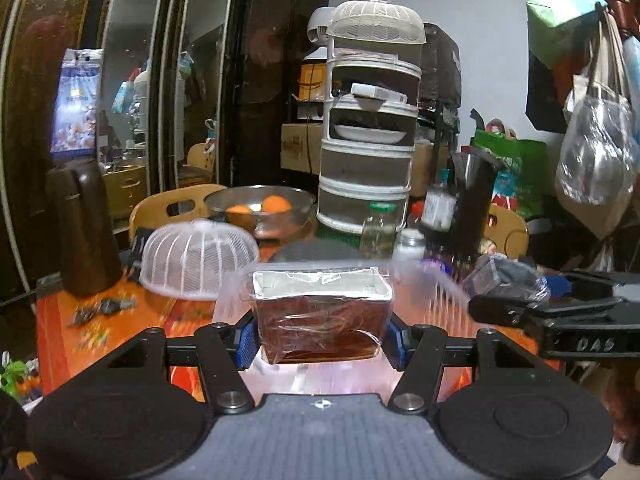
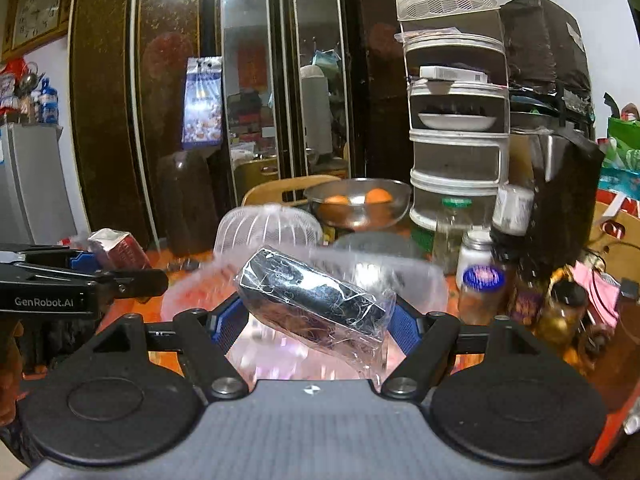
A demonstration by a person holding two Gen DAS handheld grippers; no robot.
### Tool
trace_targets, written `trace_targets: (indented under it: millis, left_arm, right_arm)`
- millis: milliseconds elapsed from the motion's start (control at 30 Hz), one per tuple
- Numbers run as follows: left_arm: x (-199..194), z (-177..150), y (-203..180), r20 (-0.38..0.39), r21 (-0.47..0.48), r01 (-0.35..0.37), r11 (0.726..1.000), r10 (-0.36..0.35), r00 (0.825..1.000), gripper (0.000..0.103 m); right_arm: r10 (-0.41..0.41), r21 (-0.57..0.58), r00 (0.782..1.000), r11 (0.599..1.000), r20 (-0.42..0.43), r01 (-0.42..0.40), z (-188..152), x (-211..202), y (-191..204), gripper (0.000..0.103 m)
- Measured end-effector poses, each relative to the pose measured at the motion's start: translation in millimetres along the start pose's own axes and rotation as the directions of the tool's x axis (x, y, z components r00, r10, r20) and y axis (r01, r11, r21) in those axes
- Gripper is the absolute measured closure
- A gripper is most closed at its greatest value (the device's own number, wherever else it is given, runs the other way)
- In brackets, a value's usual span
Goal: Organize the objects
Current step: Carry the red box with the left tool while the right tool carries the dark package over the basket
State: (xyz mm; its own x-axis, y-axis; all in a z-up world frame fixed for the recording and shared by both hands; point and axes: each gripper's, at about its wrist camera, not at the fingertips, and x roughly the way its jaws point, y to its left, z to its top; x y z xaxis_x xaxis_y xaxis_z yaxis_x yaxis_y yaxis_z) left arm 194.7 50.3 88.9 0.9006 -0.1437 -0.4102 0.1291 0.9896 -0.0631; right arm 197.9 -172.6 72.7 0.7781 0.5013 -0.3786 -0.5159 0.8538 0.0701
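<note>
Your left gripper [image 1: 322, 338] clamps a red film-wrapped box [image 1: 322, 316] above the clear plastic bin [image 1: 448, 292], while your right gripper [image 2: 314, 326] pinches a tilted black film-wrapped box [image 2: 312, 300] over the same bin, the white mesh food cover [image 1: 198, 258] beyond it.

Matte black linkage arms on both tools, each ending in ribbed blue pads at the jaws. Silver round screws at the arm pivots behind the jaws. Grey ribbed body plate further back, with a small round black-and-white mark at its centre. Large black discs flanking it. White "GenRobot.AI" lettering along the left gripper [image 2: 86, 260]; "DAS" embossed on the right gripper [image 1: 560, 286].
</note>
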Motion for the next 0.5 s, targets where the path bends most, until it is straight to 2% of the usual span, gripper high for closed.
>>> trace_targets:
  millis: [133,200,333,500]
  left_arm:
    - [42.1,28.0,-2.7,-0.063,0.011,-0.003,1.0,0.004,0.998,0.04]
    - [68.4,32.3,2.1,-0.114,-0.013,-0.018,1.0,0.016,0.993,0.04]
    - [111.6,23.9,13.5,-0.206,-0.048,-0.037,0.998,0.026,0.978,0.04]
    - [128.7,11.6,25.5,-0.243,-0.08,-0.062,0.995,0.041,0.969,0.04]
  right_arm:
    - [-0.048,-0.03,0.998,0.998,-0.045,0.047,18.9,36.1,-6.9,0.026]
    - [-0.05,-0.045,0.995,0.998,-0.081,0.046,19.7,55.7,-10.2,0.026]
    - [-0.048,-0.042,0.985,0.998,-0.168,0.041,11.0,87.1,-18.5,0.026]
    - [-0.04,-0.012,0.977,0.999,-0.21,0.039,2.2,103.1,-25.8,0.026]
